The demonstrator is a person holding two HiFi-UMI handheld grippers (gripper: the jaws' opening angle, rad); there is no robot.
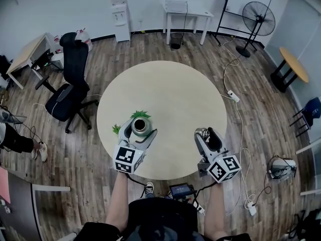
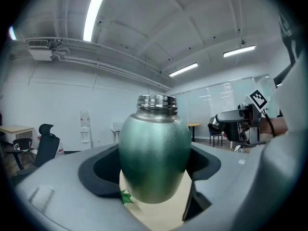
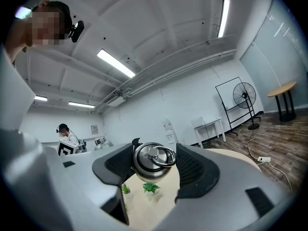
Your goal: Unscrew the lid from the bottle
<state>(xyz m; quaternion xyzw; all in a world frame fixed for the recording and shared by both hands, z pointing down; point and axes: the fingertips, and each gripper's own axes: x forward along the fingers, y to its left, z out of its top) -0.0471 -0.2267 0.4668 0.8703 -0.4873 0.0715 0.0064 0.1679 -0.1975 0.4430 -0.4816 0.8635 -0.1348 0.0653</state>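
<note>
Bottle [image 1: 141, 126], head view: your left gripper [image 1: 139, 130] hides its body below the mouth.
Lid [image 1: 201, 132], head view: mostly behind your right gripper [image 1: 207, 135].

Left tongs [image 1: 141, 127] and right tongs [image 1: 208, 134] both grip, jaws wide; forearms [image 1: 118, 197] parallel

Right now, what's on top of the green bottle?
Nothing: the bottle has a bare, open neck. Its lid is held by the right gripper, away from it. What is inside the bottle is too dark to see.
</note>
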